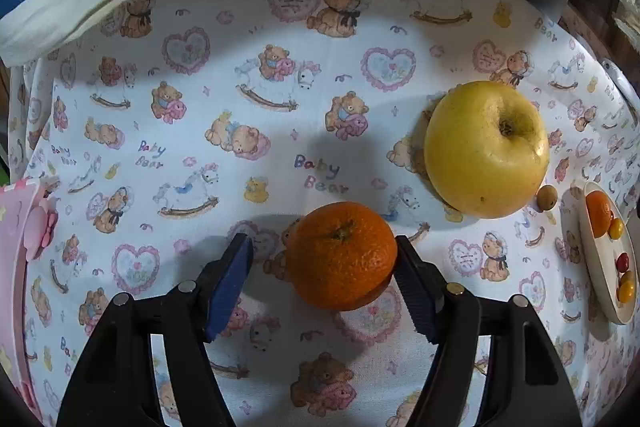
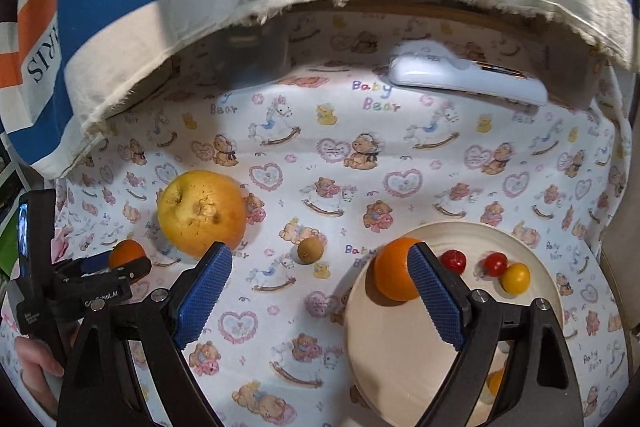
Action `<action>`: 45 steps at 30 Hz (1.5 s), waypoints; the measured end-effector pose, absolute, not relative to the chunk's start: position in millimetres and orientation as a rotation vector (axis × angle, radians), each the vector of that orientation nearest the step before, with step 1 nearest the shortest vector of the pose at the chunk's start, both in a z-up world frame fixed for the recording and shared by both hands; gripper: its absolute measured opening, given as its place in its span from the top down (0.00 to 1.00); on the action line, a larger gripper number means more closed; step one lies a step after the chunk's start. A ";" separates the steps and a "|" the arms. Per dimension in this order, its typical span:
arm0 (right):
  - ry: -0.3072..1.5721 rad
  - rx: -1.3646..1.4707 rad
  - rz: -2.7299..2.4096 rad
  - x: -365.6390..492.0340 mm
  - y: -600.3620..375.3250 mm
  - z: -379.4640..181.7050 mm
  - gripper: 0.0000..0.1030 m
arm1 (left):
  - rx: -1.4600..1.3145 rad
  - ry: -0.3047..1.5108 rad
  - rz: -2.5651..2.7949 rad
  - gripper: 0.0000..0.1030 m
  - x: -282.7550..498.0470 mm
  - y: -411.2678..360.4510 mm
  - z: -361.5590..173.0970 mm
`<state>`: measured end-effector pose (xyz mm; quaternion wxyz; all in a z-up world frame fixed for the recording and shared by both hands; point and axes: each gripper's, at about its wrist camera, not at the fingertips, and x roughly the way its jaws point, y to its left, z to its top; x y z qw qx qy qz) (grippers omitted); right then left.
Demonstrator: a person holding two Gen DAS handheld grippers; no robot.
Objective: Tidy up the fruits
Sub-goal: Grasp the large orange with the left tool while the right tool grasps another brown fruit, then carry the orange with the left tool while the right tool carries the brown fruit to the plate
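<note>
Cotton cloth with a baby-bear print (image 1: pixel 280 131) covers the table, and it is soft and a little wrinkled, so round fruit can roll on it. The cream plate (image 2: pixel 400 347) on the right side already holds one mandarin (image 2: pixel 394 273) and some cherry tomatoes (image 2: pixel 496 264); its bare part is large, but it seems almost flat, so a fruit dropped from high may roll off. The yellow apple (image 1: pixel 486 149) lies on the cloth, apart from the plate. The second mandarin (image 1: pixel 342 255) sits between the spread fingers of the left gripper (image 1: pixel 324 281); the right finger touches it or nearly so, the left one is apart, so I judge that an uneven closing can push it sideways toward the apple. The right gripper (image 2: pixel 320 301) hangs spread with nothing in it, over the cloth and plate edge. A small brown fruit (image 2: pixel 310 249) lies near the plate and is easily knocked.
</note>
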<state>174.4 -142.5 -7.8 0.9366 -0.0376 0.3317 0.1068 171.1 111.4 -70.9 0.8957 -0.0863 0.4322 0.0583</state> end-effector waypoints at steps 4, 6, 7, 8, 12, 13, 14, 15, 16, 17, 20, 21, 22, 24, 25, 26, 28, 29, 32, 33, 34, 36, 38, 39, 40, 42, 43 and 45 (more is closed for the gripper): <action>0.757 -0.041 0.267 191.5 -136.9 -14.1 0.12 | -0.169 0.894 0.106 0.42 171.1 110.2 -72.3; 0.777 -0.042 0.266 198.4 -132.3 -18.3 0.19 | -0.172 0.889 0.094 0.52 170.6 109.7 -71.4; 0.787 -0.053 0.263 201.5 -129.9 -20.5 0.25 | -0.170 0.886 0.095 0.52 170.1 109.9 -71.5; 0.800 -0.071 0.259 205.0 -126.8 -24.1 0.29 | -0.170 0.885 0.101 0.53 170.0 109.0 -72.0; 0.855 -0.172 0.180 220.9 -114.4 -42.6 0.52 | -0.185 0.881 0.120 0.53 167.7 109.3 -70.6; 0.870 -0.168 0.179 224.8 -113.6 -45.2 0.54 | -0.190 0.880 0.120 0.53 168.0 109.8 -70.8; 0.892 -0.149 0.187 229.9 -113.1 -47.7 0.55 | -0.191 0.881 0.120 0.53 168.6 109.5 -71.1; 0.904 -0.137 0.191 232.8 -112.9 -48.8 0.56 | -0.187 0.881 0.122 0.53 170.2 109.8 -71.5; 0.918 -0.127 0.193 236.4 -112.5 -50.4 0.58 | -0.181 0.882 0.124 0.53 170.4 108.1 -71.5; 0.926 -0.123 0.194 239.2 -111.9 -51.9 0.60 | -0.176 0.883 0.126 0.53 170.1 107.5 -71.8; 0.950 -0.133 0.195 245.7 -108.5 -58.2 0.66 | -0.177 0.882 0.125 0.53 168.8 114.6 -72.0; 0.956 -0.133 0.189 247.2 -108.0 -60.4 0.67 | -0.177 0.882 0.125 0.53 168.6 113.9 -72.0; 0.961 -0.132 0.176 248.1 -107.9 -62.4 0.68 | -0.179 0.882 0.123 0.53 168.4 115.6 -72.4; 0.955 -0.141 0.160 248.6 -105.6 -64.9 0.68 | -0.175 0.883 0.124 0.53 168.0 118.4 -73.2; 0.952 -0.150 0.160 248.4 -103.8 -65.8 0.69 | -0.171 0.883 0.127 0.53 167.9 117.6 -72.9; 0.951 -0.158 0.159 248.8 -101.7 -67.1 0.69 | -0.171 0.882 0.126 0.53 168.0 118.3 -73.1; 0.955 -0.161 0.158 250.2 -99.1 -69.3 0.73 | -0.168 0.883 0.127 0.53 168.6 115.3 -73.4; 0.954 -0.164 0.158 249.6 -96.4 -70.5 0.74 | -0.167 0.882 0.126 0.53 168.6 114.4 -72.8; 0.945 -0.165 0.142 249.7 -93.0 -71.7 0.74 | -0.167 0.882 0.126 0.53 168.1 115.4 -73.6; 0.947 -0.158 0.137 250.7 -91.0 -72.3 0.74 | -0.167 0.882 0.126 0.53 167.7 115.8 -74.2; 0.946 -0.155 0.138 250.8 -91.0 -73.3 0.75 | -0.165 0.882 0.127 0.53 167.5 116.3 -74.5; 0.952 -0.156 0.143 256.9 -93.3 -76.3 0.76 | -0.159 0.882 0.129 0.53 167.9 114.6 -74.9; 0.951 -0.138 0.142 258.5 -94.3 -76.8 0.76 | -0.155 0.877 0.130 0.53 167.3 113.7 -74.4; 0.953 -0.130 0.141 259.0 -96.1 -77.2 0.76 | -0.152 0.874 0.129 0.53 166.5 110.9 -73.4; 0.952 -0.129 0.141 259.9 -94.5 -76.8 0.76 | -0.150 0.868 0.126 0.53 165.7 110.6 -72.7; 0.945 -0.130 0.148 263.7 -96.1 -76.1 0.76 | -0.140 0.856 0.122 0.53 163.5 107.0 -68.8; 0.944 -0.130 0.151 264.4 -98.0 -74.1 0.76 | -0.131 0.848 0.120 0.53 162.7 105.1 -66.9; 0.950 -0.120 0.158 267.0 -103.8 -74.0 0.77 | -0.115 0.830 0.121 0.53 160.6 101.7 -63.5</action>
